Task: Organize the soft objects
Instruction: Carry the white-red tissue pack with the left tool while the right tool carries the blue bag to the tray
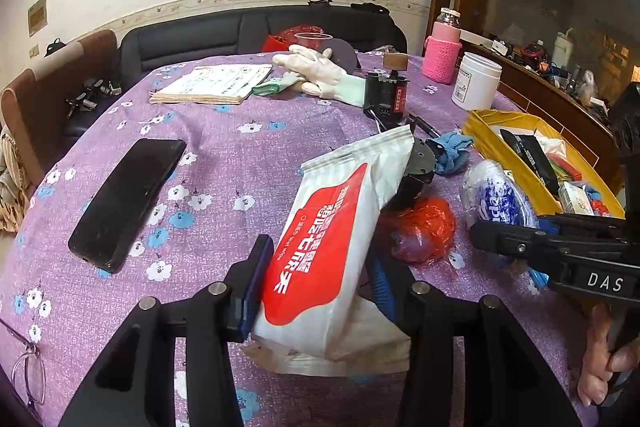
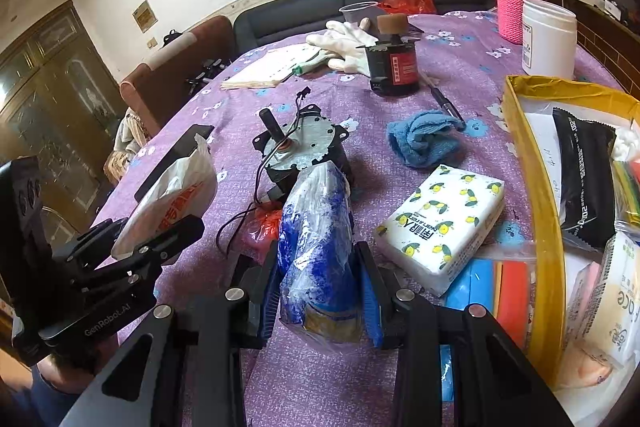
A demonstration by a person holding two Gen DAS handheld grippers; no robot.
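My left gripper (image 1: 320,283) is shut on a red and white wet wipes pack (image 1: 332,227), which it holds tilted above the purple flowered tablecloth (image 1: 240,155). My right gripper (image 2: 320,291) is shut on a soft blue and white plastic-wrapped bundle (image 2: 316,219). The right wrist view has the left gripper (image 2: 136,239) and its wipes pack (image 2: 176,195) at the left. The left wrist view has the right gripper (image 1: 508,247) and its bundle (image 1: 496,195) at the right. A yellow box (image 2: 532,187) on the right holds a black packet (image 2: 584,179) and other packs.
A lemon-print tissue pack (image 2: 440,223), a blue cloth (image 2: 424,139), a small motor (image 2: 296,147) and a red plastic bag (image 1: 420,231) lie mid-table. A black phone (image 1: 124,199), booklet (image 1: 212,83), white gloves (image 1: 316,71), white jar (image 1: 478,83) and pink bottle (image 1: 442,55) stand around them.
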